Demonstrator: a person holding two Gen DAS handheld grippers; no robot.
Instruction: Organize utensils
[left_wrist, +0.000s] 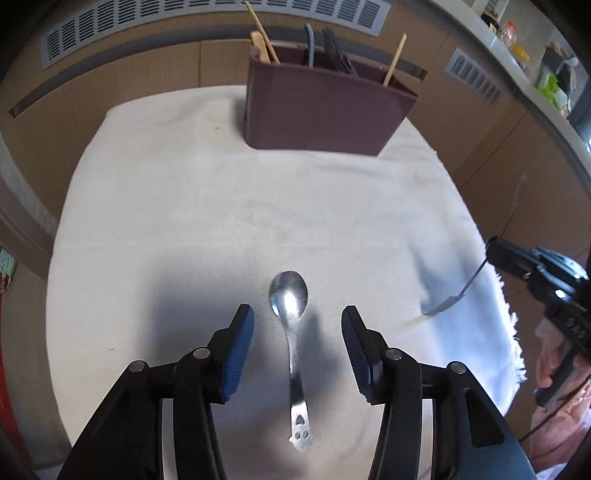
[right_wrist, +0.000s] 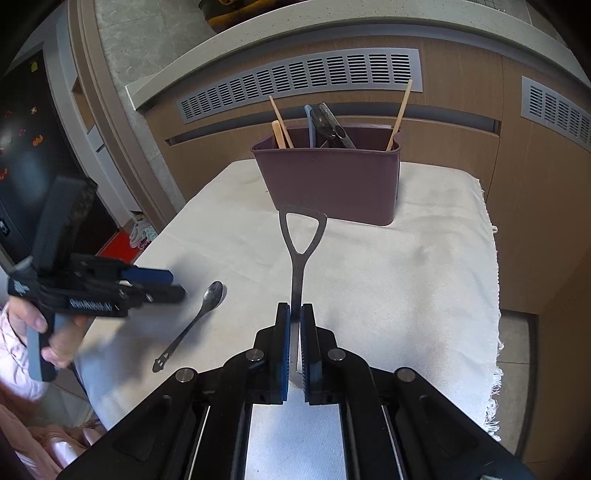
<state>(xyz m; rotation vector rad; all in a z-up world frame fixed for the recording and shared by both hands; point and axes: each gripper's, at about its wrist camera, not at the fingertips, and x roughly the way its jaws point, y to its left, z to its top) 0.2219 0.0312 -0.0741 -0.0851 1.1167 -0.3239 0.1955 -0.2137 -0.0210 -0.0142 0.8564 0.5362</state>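
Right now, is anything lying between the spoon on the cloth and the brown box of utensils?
No. In the left wrist view, only bare white cloth stretches between the spoon and the brown box.

White cloth (left_wrist: 184, 221) over table, grey vents (right_wrist: 295, 79) behind

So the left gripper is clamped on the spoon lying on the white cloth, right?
Not quite. In the left wrist view the left gripper is open, its pads on either side of the spoon without touching it. The spoon does lie on the white cloth.
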